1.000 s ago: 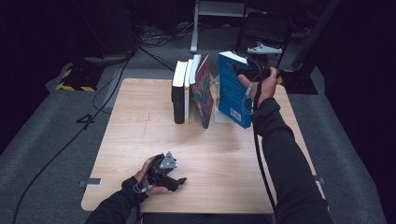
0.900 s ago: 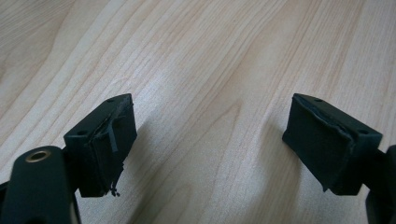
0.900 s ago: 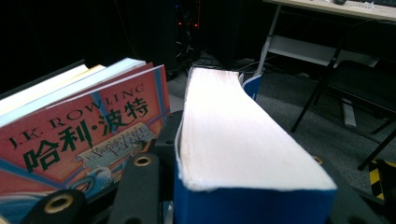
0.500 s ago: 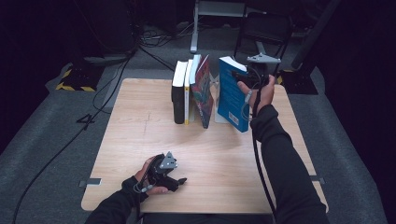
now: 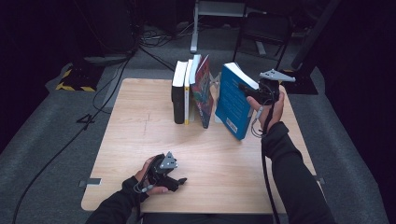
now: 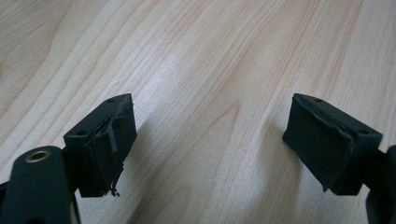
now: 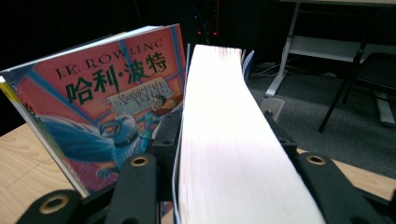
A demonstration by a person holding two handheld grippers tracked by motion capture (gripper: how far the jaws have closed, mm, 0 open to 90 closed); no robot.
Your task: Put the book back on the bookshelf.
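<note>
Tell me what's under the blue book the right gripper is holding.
The blue book is tilted, its lower corner over bare wooden table; nothing shows beneath. Whether that corner touches the wood cannot be told. The right gripper clamps its top edge.

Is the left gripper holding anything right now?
No, the left gripper has its jaws standing wide apart over the bare light wooden table, with nothing between them.

A narrow gap separates the tilted blue book from the leaning row of books. The table in front lies open, wide room around the left gripper.
</note>
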